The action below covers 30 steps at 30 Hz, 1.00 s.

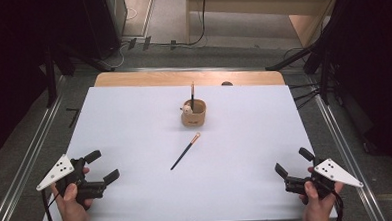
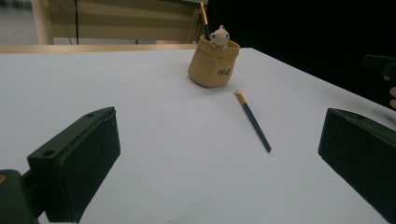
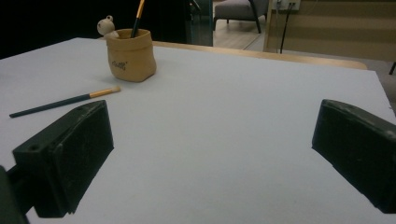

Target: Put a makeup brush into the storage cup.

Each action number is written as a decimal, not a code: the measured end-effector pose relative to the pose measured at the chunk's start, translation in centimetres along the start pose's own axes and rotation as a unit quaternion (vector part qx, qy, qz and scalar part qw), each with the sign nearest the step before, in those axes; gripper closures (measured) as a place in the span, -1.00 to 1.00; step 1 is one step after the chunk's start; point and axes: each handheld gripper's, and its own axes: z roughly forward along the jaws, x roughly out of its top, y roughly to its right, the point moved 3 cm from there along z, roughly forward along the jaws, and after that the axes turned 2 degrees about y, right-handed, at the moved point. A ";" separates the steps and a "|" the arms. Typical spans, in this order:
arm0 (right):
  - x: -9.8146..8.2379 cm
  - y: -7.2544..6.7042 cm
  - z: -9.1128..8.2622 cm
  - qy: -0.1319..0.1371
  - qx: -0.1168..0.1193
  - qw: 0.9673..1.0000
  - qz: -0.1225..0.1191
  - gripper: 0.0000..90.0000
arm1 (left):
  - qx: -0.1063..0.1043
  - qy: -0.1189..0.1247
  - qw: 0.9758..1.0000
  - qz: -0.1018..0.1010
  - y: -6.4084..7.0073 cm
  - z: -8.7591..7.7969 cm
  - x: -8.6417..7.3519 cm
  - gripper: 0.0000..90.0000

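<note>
White sheet [image 1: 134,123] covers almost the whole table, and only a strip of the wooden table edge [image 1: 147,78] is seen at the far side; around the table the room is dark, with grey floor and some cables. Near the middle of the sheet, a little toward the far side, stands a small tan pot [image 1: 194,115] that looks like a soft bag, upright, with a small pale animal figure [image 1: 187,109] sitting on its rim. One brush [image 1: 192,93] stands inside this pot and leans slightly. A second brush, the loose brush [image 1: 185,151], lies flat on the sheet just in front of the pot, not touching it, with its pale bristle end toward the pot and its dark handle pointing to the person's side. The left gripper [image 1: 102,166] is held by the left hand [image 1: 72,198] near the front left corner of the sheet, and its jaws are spread wide with nothing between them; in the left gripper view the loose brush [image 2: 252,121] and the pot [image 2: 214,63] are seen well ahead of it. The right gripper [image 1: 294,161] is held by the right hand [image 1: 318,198] near the front right corner, also spread wide and empty. Both grippers are well apart from the loose brush and from each other.
</note>
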 end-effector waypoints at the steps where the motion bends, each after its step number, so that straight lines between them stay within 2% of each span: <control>1: -0.1 0.0 0.1 -0.001 0.001 1.000 0.000 -1.00 | 0.000 -0.003 1.000 0.000 0.0 0.1 -0.1 -1.00; 10: -0.1 -0.1 0.0 -0.001 0.002 1.000 0.005 -1.00 | -0.005 -0.015 1.000 0.005 0.1 0.9 -0.3 -1.00; 13: -0.1 -0.1 0.2 0.000 0.002 1.000 0.004 -1.00 | -0.009 -0.020 1.000 -0.001 0.0 1.3 -0.5 -1.00; 17: -0.2 0.0 0.2 -0.006 0.001 1.000 -0.004 -1.00 | -0.015 -0.027 1.000 0.007 0.6 2.1 -0.3 -1.00; 21: -0.2 0.1 0.1 -0.004 0.001 1.000 -0.001 -1.00 | -0.020 -0.043 0.999 0.009 1.1 3.5 -0.5 -1.00; 23: -0.1 0.1 0.0 -0.002 0.001 1.000 0.000 -1.00 | -0.023 -0.042 0.999 0.005 1.3 4.1 -0.3 -1.00; 30: -0.2 -0.2 0.3 -0.006 0.011 1.000 -0.006 -1.00 | -0.035 -0.054 0.997 0.030 2.7 6.3 1.4 -1.00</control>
